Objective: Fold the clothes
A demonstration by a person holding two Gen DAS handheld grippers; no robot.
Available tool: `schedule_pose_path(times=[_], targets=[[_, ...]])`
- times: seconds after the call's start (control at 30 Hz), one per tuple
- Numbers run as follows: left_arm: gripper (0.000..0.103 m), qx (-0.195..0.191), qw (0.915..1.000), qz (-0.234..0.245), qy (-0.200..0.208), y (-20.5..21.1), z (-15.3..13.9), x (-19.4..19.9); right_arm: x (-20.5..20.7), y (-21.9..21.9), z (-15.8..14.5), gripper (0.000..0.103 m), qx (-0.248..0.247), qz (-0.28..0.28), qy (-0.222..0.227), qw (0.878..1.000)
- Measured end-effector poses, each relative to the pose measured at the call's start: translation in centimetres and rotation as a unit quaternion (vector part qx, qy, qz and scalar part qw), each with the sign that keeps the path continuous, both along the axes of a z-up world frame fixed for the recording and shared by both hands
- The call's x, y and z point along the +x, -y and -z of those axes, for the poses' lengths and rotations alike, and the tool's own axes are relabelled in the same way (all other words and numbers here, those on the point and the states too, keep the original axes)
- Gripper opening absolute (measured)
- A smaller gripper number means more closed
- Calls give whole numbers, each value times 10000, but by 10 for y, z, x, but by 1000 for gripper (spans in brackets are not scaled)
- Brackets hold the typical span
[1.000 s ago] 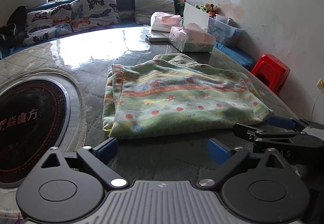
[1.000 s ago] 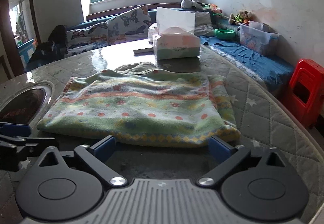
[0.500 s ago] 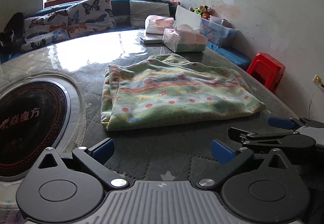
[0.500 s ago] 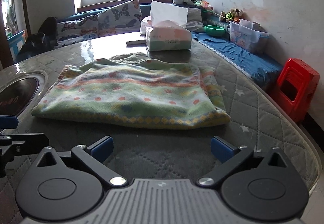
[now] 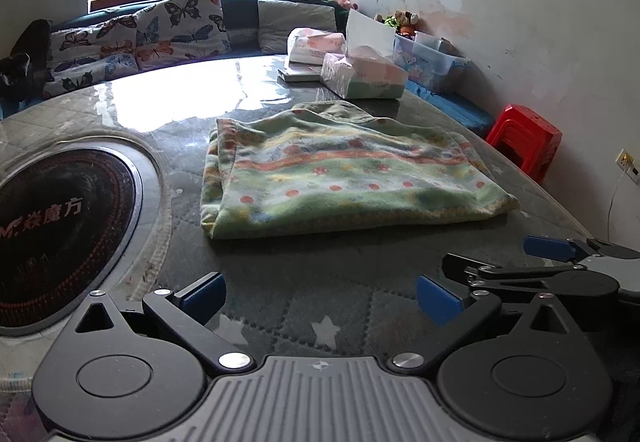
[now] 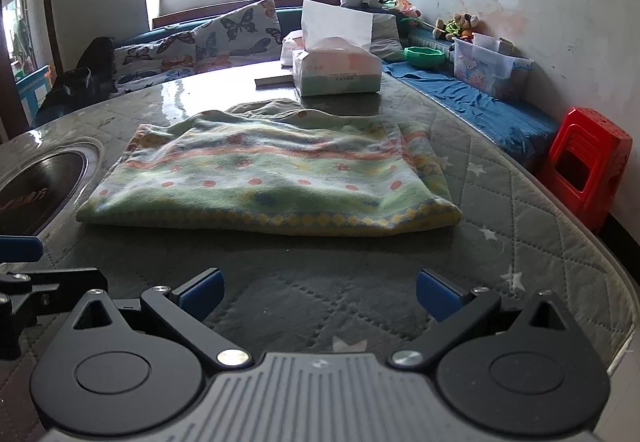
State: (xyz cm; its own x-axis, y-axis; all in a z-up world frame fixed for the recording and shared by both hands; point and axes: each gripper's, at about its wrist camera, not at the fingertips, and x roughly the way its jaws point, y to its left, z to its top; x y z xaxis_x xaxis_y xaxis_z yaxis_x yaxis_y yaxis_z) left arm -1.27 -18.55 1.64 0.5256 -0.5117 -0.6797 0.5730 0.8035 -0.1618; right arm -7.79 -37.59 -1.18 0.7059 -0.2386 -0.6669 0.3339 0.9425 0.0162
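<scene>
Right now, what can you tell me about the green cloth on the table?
The cloth is soft, fuzzy-looking and pale green, with orange stripes, red dots and a yellow-and-blue diamond border along its near edge. It lies folded in layers, nearly flat, on the quilted table. A plainer olive part pokes out at the back, near the tissue box. Neither open gripper touches it.

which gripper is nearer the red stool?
Right. The right gripper is on the stool's side of the table, with the red stool off to its right. The left gripper is farther left, beside the induction cooktop.
</scene>
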Motion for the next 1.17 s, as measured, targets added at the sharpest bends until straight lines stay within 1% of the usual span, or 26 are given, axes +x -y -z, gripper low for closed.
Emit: schedule_pose_path(times=[0.17, 0.4, 1.17], targets=[[103, 170, 9998, -49, 26, 1, 1, -2, -1, -1, 1, 103, 23, 10, 1, 10000], [103, 300, 9995, -73, -20, 3, 3, -3, -1, 1, 0, 103, 34, 33, 30, 10000], [103, 418, 9991, -52, 22, 11, 7, -1, 5, 3, 4, 103, 67, 18, -14, 10000]])
